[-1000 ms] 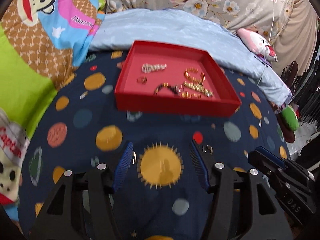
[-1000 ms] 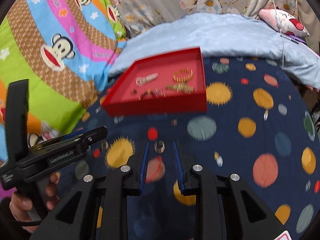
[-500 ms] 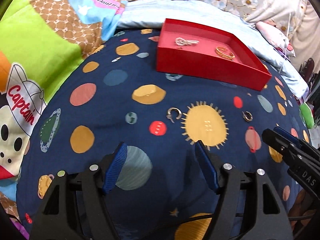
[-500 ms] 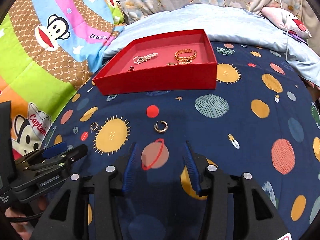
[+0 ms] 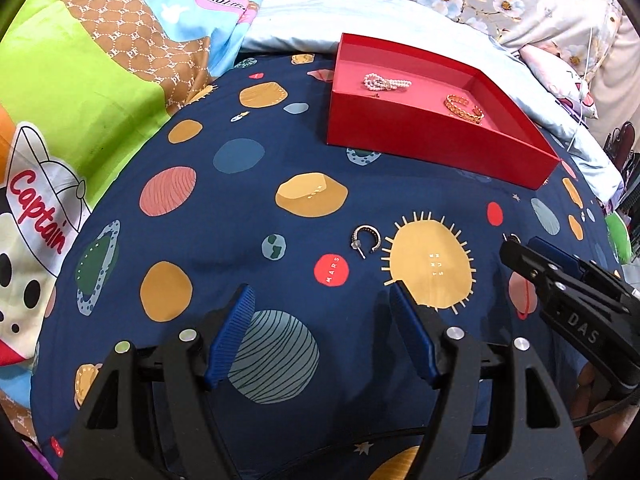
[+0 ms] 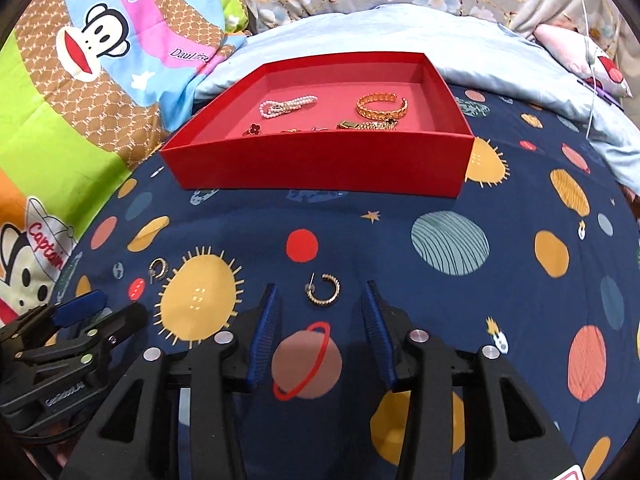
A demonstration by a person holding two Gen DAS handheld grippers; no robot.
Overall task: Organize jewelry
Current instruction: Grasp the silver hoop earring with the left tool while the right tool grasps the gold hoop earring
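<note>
Left wrist view: the left gripper [image 5: 320, 312] hangs over the navy planet-print bedspread [image 5: 248, 248], fingers spread wide with nothing between them. A silver hoop earring [image 5: 365, 237] lies ahead, just beside the sun print. Beyond sits the red tray [image 5: 420, 136], its near wall hiding all but a pearl bracelet [image 5: 385, 82] and a gold bangle [image 5: 464, 108]. The right gripper [image 5: 520, 252] enters from the right edge, covering most of a second earring.

Right wrist view: the right gripper [image 6: 320, 304] is also open and empty, with that gold hoop earring [image 6: 325, 289] on the spread just ahead between its fingertips, not touching them. The tray [image 6: 320, 164] here shows more: a red clover piece [image 6: 253, 129] and a gold chain [image 6: 370, 125] near its front wall. The silver earring [image 6: 159, 269] lies well left, by the left gripper [image 6: 92, 312]. Open spread runs to the right.
</note>
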